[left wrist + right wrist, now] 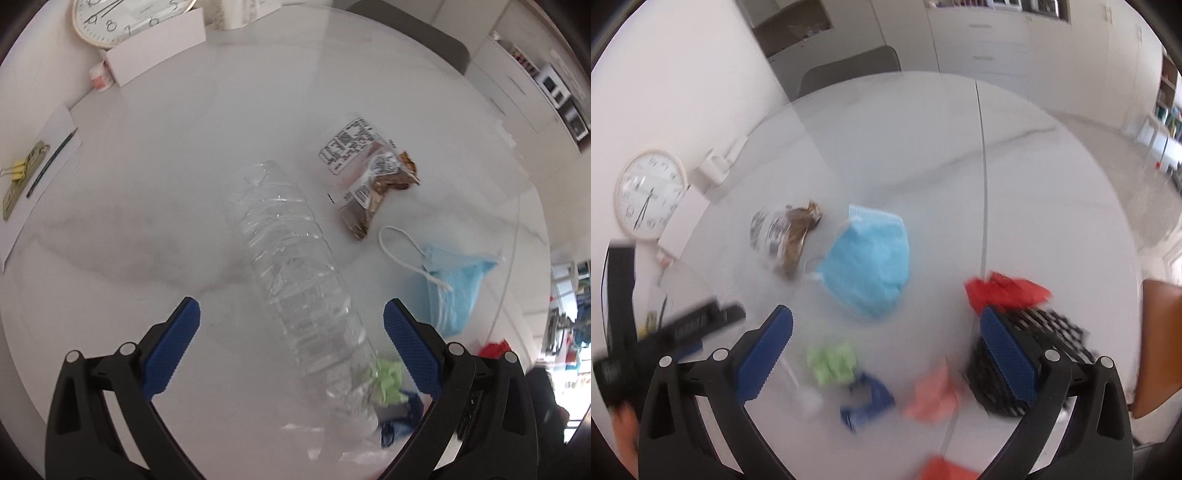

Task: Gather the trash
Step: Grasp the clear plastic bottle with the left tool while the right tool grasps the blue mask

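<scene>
While both grippers hover over it, the round white marble table (pixel 155 155) carries all the trash. Left gripper (pixel 291 325) is spread wide, gripping nothing; the clear crushed plastic bottle (pixel 295 266) lies on its side running diagonally between the blue pads (pixel 173 347), touching neither, its far end toward the table centre and its near end low in frame by the right pad. Right gripper (pixel 886 332) is likewise spread wide with nothing held; no item sits squarely between its fingers, though a green paper wad (pixel 833 363), a blue scrap (pixel 868 400) and a pink wad (pixel 934 398) lie on the table below the gap, blurred. Blue face mask (pixel 871 266) lies ahead of the right gripper, near centre; in the left view the same mask (pixel 450 288) sits right of the bottle, just beyond the right pad. Snack wrapper (pixel 365 173) with a printed label lies beyond the mask, apart from the bottle. Only the right view shows the black mesh basket (pixel 1056 332) behind its right pad with a red wad (pixel 1004 288) at its rim. Only the left view shows the yellow binder clip (pixel 16 171) and pencil (pixel 51 162) on paper. Wall clock (pixel 650 195) shows in both.
</scene>
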`<state>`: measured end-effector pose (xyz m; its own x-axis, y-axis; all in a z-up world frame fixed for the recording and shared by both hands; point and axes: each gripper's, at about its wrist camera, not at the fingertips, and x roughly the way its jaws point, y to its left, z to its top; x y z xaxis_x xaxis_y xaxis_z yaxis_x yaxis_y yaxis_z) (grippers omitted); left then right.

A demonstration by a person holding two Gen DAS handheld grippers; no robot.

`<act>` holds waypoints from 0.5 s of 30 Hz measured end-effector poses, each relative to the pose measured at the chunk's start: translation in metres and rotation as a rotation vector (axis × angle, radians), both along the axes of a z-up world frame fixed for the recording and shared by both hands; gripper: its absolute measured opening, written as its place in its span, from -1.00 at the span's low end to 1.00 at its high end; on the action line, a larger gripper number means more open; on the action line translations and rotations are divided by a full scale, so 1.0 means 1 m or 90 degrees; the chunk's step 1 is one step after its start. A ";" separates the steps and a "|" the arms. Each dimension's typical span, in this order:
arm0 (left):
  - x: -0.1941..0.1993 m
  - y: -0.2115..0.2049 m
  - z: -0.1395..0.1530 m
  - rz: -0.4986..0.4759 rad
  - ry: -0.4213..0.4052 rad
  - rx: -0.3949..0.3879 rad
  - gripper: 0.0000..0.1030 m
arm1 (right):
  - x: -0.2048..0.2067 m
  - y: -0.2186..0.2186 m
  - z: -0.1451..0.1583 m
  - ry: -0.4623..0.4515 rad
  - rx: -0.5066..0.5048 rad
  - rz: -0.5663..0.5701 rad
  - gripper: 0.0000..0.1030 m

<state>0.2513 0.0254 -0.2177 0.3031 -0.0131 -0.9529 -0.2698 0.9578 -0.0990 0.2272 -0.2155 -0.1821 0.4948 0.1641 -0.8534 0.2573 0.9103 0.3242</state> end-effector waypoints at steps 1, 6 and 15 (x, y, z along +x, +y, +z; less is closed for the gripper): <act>0.001 -0.001 -0.003 0.005 0.002 0.006 0.85 | 0.009 -0.003 -0.008 0.009 0.016 -0.011 0.96; 0.011 -0.001 -0.029 0.023 0.044 0.014 0.85 | 0.040 -0.007 -0.044 0.056 0.078 -0.043 0.96; 0.019 -0.008 -0.060 0.007 0.106 0.000 0.85 | 0.072 0.009 -0.082 0.103 0.071 -0.048 0.96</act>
